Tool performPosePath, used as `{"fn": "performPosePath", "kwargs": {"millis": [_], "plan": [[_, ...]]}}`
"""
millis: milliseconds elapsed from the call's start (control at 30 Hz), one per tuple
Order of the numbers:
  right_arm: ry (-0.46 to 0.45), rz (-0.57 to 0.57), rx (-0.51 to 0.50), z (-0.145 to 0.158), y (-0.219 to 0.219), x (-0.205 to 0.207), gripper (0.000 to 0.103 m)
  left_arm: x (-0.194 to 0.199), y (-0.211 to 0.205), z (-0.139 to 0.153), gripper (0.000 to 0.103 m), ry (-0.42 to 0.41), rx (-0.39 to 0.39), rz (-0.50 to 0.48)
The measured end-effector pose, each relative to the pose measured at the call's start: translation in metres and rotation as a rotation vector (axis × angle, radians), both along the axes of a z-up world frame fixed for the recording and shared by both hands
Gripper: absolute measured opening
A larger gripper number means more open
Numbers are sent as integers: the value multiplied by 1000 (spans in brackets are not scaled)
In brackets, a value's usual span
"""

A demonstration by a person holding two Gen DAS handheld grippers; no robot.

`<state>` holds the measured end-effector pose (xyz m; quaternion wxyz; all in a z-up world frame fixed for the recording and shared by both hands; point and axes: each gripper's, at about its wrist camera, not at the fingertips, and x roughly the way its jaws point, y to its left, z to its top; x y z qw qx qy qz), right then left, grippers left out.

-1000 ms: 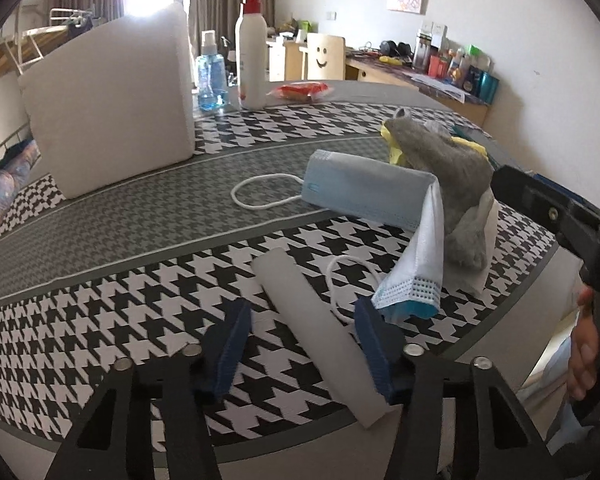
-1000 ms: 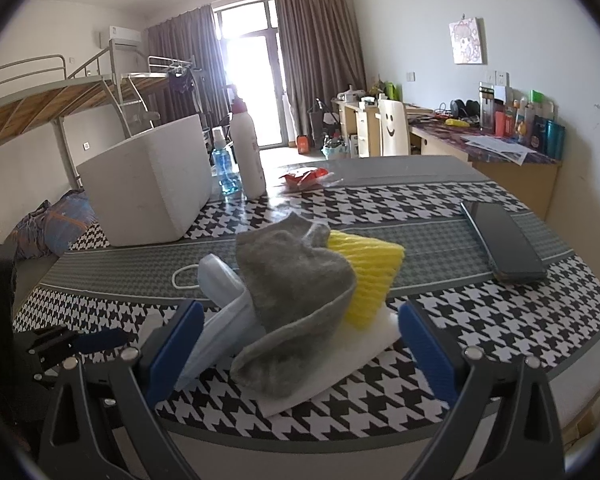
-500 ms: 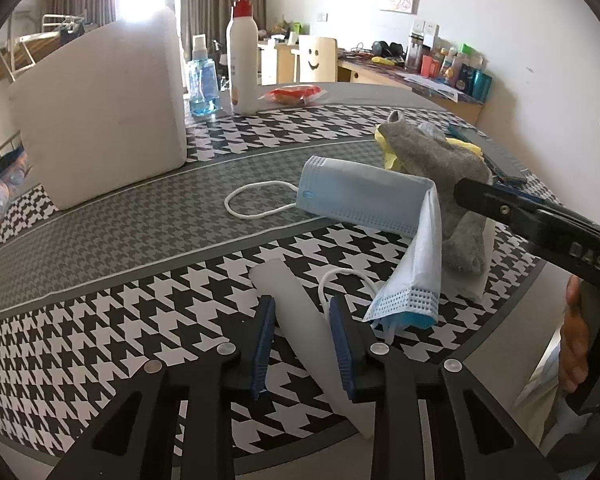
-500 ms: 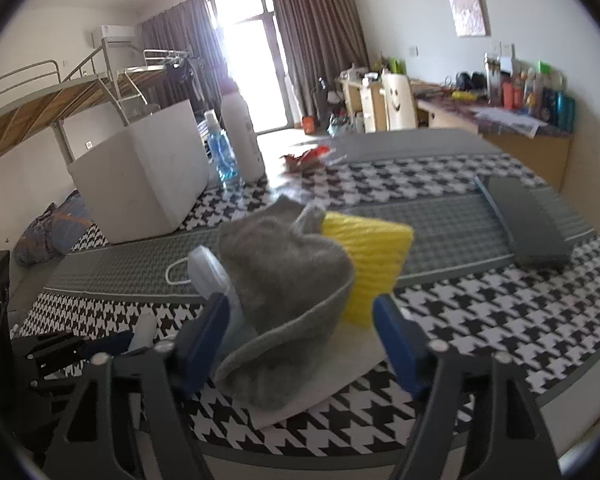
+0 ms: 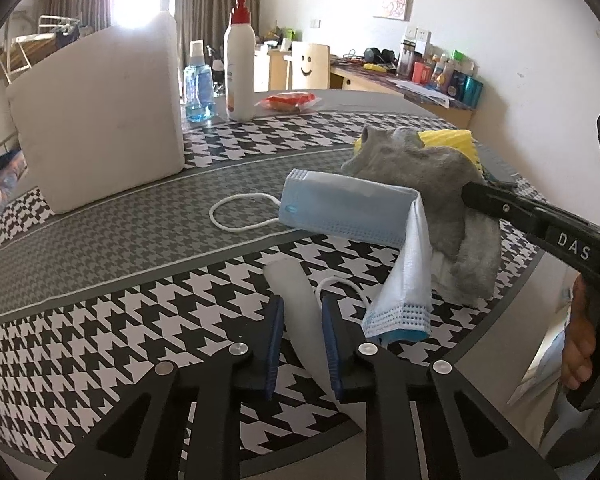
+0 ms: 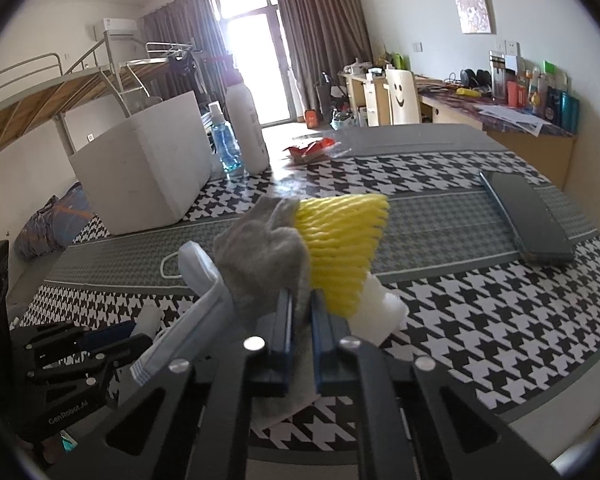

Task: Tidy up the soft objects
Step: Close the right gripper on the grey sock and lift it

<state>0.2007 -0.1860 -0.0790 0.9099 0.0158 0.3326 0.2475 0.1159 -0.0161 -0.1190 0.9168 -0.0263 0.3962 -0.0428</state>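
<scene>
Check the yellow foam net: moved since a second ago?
Yes. In the right wrist view the yellow foam net stands lifted off the table beside the grey sock, higher against the dark case.

Black frames, blue fingers (image 5: 275,336), silver screws

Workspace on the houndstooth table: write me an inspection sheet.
Surface: houndstooth tablecloth, flat.
Job's things: grey sock draped over yellow foam net; blue face mask beside them; white foam strip near the front edge.
Clutter: white foam box, pump bottle, blue spray bottle, red packet, dark phone.
Grippers: left gripper closing around the foam strip; right gripper shut on the grey sock.
Cables: nothing seen.
Surroundings: bunk bed, curtains, cluttered desk.
</scene>
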Motion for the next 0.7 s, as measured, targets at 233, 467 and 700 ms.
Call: {"fn": "performPosePath", "kwargs": {"millis": [233, 467, 700], "plan": [[-59, -17, 10, 18, -4, -6, 9, -9, 3, 9, 20, -34, -6, -16], [-75, -14, -15, 23, 2, -8, 10, -14, 8, 15, 20, -51, -2, -8], [-32, 6, -13, 10, 13, 1, 54, -14, 18, 15, 20, -49, -7, 15]]}}
